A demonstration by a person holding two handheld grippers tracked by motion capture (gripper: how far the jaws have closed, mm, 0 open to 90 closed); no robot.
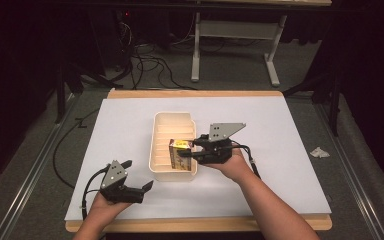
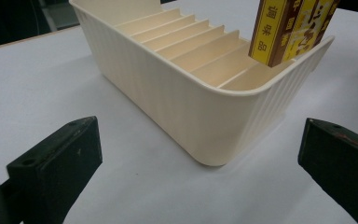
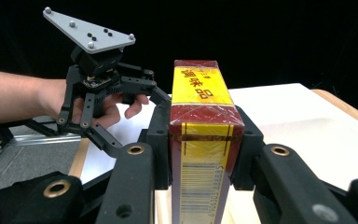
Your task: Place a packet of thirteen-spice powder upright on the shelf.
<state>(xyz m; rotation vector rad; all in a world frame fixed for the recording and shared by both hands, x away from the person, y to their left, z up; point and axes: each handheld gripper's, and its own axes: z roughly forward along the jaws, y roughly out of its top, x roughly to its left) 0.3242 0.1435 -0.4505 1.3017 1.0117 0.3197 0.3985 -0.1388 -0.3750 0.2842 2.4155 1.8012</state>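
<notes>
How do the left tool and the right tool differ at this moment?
The left tool is open and holds nothing; the right tool is shut on the box.
The left tool rests on the paper, apart from the tray; the right tool holds the box over the tray's near end.
Both are black, held by a hand, with a grey plate on top.

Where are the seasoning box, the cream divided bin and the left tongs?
seasoning box (image 3: 200, 135): right gripper view, its front face between the jaws.
cream divided bin (image 2: 186, 98): left gripper view, its ribbed outer wall.
left tongs (image 1: 137, 175): high view, gap between the open jaw tips.
</notes>
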